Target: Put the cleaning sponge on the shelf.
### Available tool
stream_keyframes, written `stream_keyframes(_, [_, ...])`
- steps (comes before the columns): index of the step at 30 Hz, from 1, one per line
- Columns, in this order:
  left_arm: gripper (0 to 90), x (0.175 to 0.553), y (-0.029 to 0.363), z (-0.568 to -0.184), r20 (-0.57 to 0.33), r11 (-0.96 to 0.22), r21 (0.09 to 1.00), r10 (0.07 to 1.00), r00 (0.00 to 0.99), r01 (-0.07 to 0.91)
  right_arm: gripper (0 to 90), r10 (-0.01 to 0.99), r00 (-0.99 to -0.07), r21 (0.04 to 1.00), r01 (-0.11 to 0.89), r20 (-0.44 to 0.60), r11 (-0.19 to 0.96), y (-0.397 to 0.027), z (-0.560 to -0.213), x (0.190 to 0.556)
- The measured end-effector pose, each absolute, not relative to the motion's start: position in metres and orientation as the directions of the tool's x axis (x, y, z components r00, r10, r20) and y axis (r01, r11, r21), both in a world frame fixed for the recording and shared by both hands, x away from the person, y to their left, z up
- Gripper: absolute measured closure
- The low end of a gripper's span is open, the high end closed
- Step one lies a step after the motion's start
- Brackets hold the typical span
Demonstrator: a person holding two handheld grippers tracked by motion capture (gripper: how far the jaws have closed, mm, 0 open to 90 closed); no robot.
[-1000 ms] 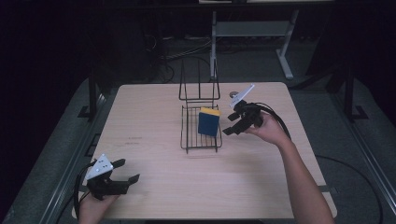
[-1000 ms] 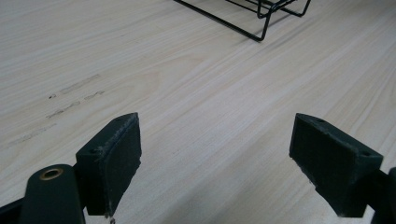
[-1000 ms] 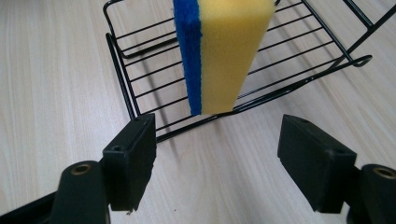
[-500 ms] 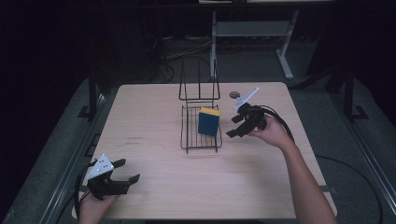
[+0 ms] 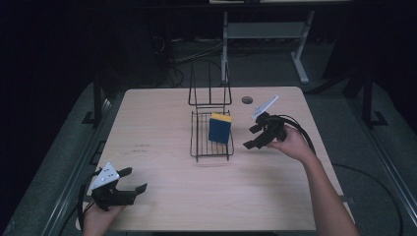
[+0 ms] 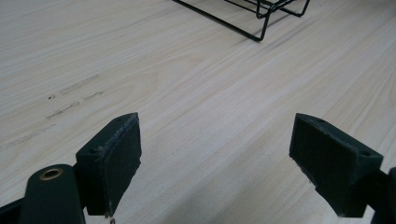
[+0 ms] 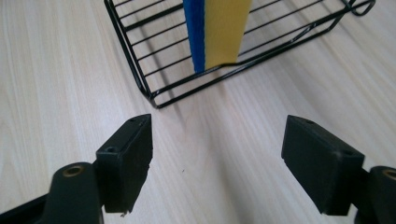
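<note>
Blue-and-yellow sponge (image 5: pixel 220 129) stands on edge in the black wire rack (image 5: pixel 211 142) at mid-table, leaning on the rack's far side. Your right gripper (image 5: pixel 252 136) sits just beside the rack, its jaws wide apart with nothing between them; they have just been opening. Draw it straight back and level so neither jaw catches the wires or tips the sponge. Your left gripper (image 5: pixel 134 180) rests near the table's front corner, spread wide and empty. Against the second before, the right gripper has backed slightly off the rack.
</note>
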State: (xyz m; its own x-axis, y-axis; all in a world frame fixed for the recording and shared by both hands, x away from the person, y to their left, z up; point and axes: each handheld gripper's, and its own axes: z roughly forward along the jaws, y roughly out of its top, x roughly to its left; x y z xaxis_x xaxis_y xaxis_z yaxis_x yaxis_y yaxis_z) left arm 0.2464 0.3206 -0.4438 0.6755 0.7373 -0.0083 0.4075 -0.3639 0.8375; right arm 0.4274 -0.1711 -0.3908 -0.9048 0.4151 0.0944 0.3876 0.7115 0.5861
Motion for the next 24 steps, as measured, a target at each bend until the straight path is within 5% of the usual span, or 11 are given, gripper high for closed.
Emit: stream_keyframes(24, [16.2, 0.246, 0.32, -0.444, -0.006, -0.366, 0.837, 0.737, 0.676, 0.407, 22.9, 0.457, -0.884, 0.583, 0.421, 0.094, 0.695, -0.198, -0.396, 0.402])
